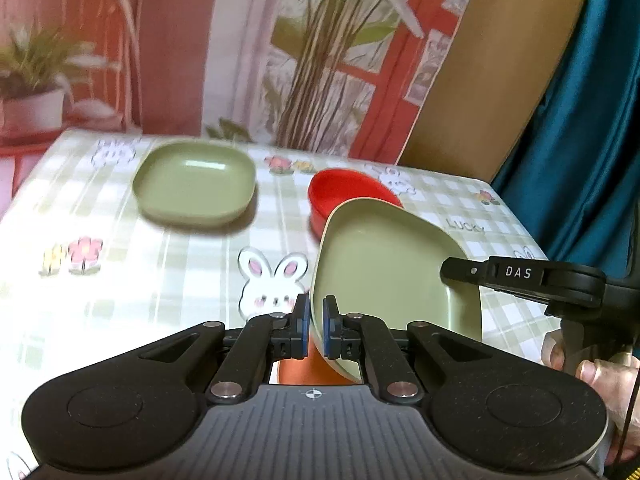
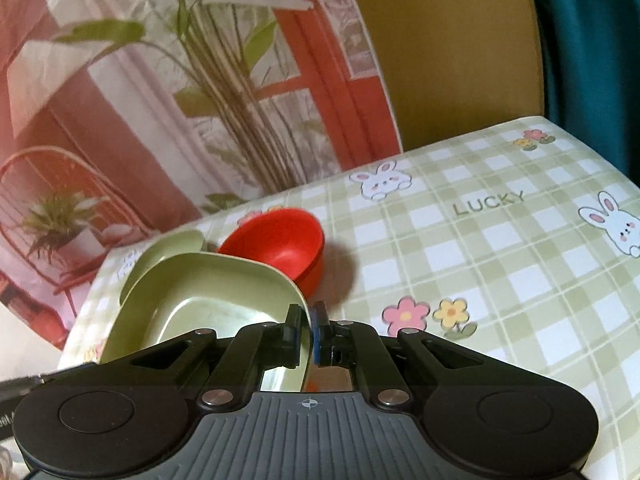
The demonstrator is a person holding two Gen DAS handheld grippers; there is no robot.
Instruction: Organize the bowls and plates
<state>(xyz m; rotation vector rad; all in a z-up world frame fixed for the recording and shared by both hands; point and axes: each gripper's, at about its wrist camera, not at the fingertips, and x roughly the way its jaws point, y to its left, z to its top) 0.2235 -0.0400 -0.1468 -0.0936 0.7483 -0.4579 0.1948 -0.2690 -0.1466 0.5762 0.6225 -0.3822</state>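
A green square plate [image 1: 384, 264] is held tilted above the table by both grippers. My left gripper [image 1: 316, 320] is shut on its near rim. My right gripper [image 2: 308, 328] is shut on the opposite rim of the same plate [image 2: 208, 292]; its finger [image 1: 464, 270] shows in the left wrist view, reaching in from the right. A second green plate [image 1: 196, 184] lies flat on the table at the far left; its edge [image 2: 168, 244] peeks out behind the held plate. A red bowl [image 1: 344, 192] stands upright behind the held plate, also in the right wrist view [image 2: 280, 240].
The table wears a green checked cloth with rabbits and flowers [image 2: 500, 260]. Something orange [image 1: 296, 368] shows below the left gripper, mostly hidden. A printed backdrop [image 1: 320, 60] hangs behind the table, and a blue curtain [image 1: 592, 120] hangs at the right.
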